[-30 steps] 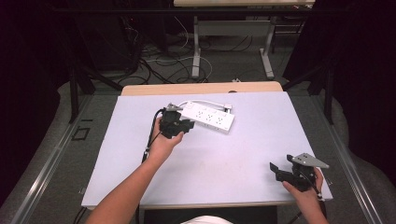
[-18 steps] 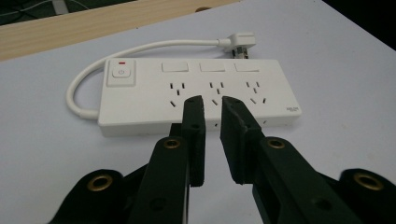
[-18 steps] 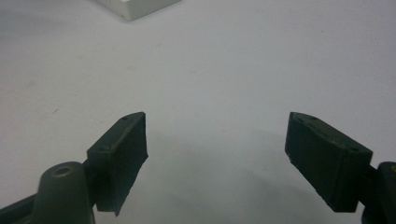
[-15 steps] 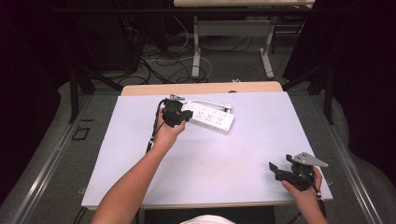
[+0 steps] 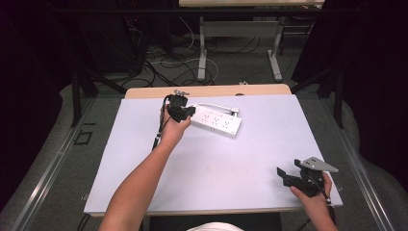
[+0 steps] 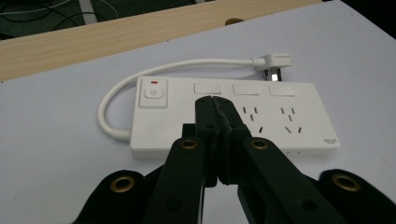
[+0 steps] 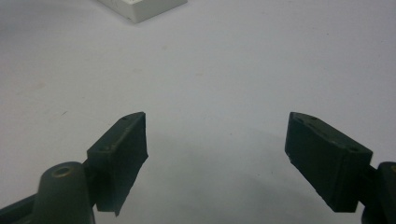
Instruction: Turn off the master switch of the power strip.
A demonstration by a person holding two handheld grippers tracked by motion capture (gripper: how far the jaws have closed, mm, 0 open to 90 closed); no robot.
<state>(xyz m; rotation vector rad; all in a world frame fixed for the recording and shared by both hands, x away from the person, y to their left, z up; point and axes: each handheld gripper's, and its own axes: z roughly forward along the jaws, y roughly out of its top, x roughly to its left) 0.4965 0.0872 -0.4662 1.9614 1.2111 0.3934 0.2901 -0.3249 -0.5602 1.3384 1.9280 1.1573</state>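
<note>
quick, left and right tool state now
left tool: jaws just closed, shut on nothing, tips over the power strip
right tool: open, nothing held, low over the table

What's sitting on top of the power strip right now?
Nothing rests on the power strip. The left gripper, fingers shut together and empty, hangs over its middle and hides the sockets there. The switch stays clear.

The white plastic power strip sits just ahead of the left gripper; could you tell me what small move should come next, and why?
Probably ease the left gripper forward-left and down onto the strip's power button. Its fingers have just been closing, nothing between them, and now meet above the white plastic power strip, right of the button: a pressing pose, not a grasp.
</note>
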